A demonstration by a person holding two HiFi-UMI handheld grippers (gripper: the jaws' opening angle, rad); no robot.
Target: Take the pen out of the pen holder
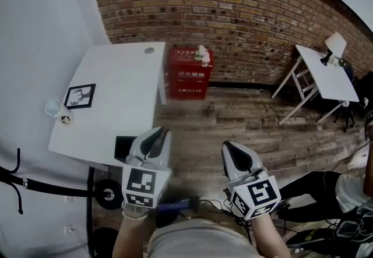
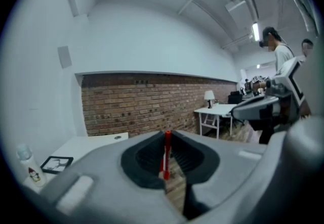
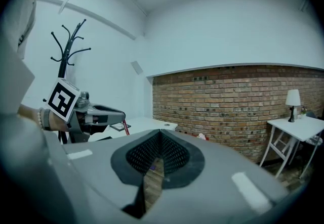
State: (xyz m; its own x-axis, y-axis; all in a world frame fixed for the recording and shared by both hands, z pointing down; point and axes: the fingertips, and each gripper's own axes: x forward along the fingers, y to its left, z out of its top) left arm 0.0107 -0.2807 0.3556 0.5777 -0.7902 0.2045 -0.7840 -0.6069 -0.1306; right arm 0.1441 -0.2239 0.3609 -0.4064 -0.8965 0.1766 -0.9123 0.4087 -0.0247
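Nearest, gripped a red pen (image 2: pixel 166 160) upright between the pads of the left gripper (image 2: pixel 168 133), clear of any holder. Held the right gripper (image 3: pixel 160 134) just beside it, jaws pressed together on nothing. Judged the pull-out as done, with only the putting-down left. Called next for a steady carry toward the white table (image 1: pixel 116 70) beyond, with no early loosening. Could not pick out a pen holder there; farther off, only a brick wall (image 1: pixel 245 12).
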